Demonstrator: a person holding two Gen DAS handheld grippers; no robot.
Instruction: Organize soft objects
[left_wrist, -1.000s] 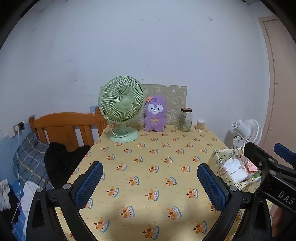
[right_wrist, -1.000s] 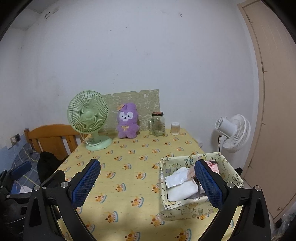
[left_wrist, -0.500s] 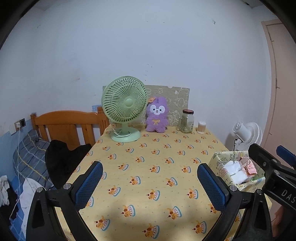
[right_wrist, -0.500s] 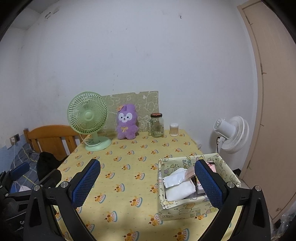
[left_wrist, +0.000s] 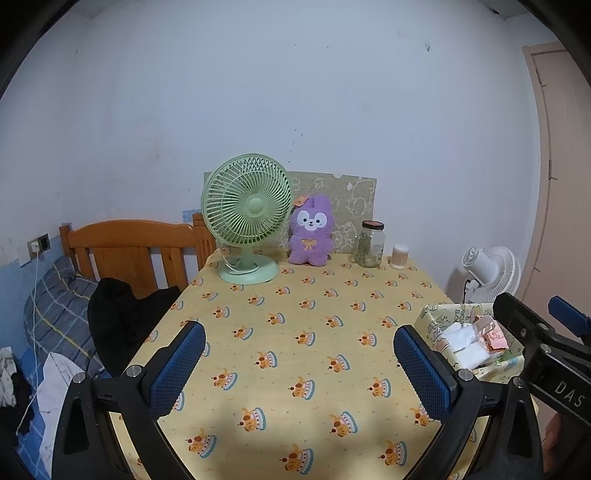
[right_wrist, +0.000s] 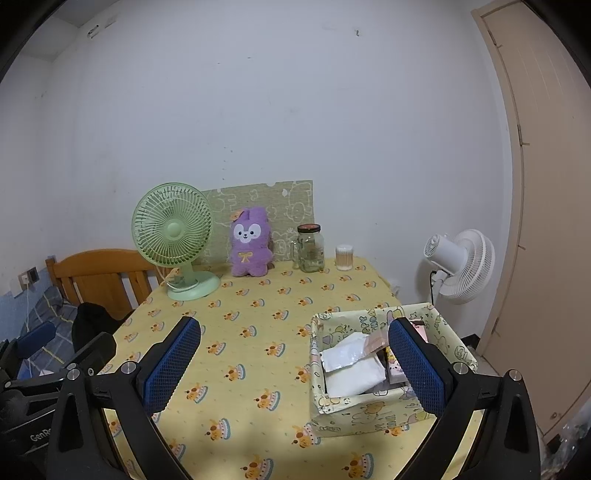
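My left gripper (left_wrist: 299, 365) is wide open and holds nothing. It hangs over the near part of the worktop (left_wrist: 314, 314), which has a yellow cloth with little cake pictures. My right gripper (right_wrist: 295, 363) is wide open too, with nothing between its blue pads (right_wrist: 171, 363).

The purple bunny toy (right_wrist: 251, 242) sits up at the far end of the worktop, against a green card with drawings (right_wrist: 266, 206) that leans on the wall. A green fan (right_wrist: 173, 240) stands just to the left of the bunny. A glass jar (right_wrist: 309, 248) with a dark lid stands to the right of it, and a small tub of cotton sticks (right_wrist: 344, 257) is next to the jar.

A yellow box with cartoon pictures (right_wrist: 373, 410) sits on the near right part of the worktop, close to my right gripper. Inside it are soft white packs (right_wrist: 351, 363) and some pink things (left_wrist: 491, 334). A white fan (right_wrist: 461, 264) stands on the floor past the worktop. A wooden bed end (left_wrist: 129, 247) is on the left side.
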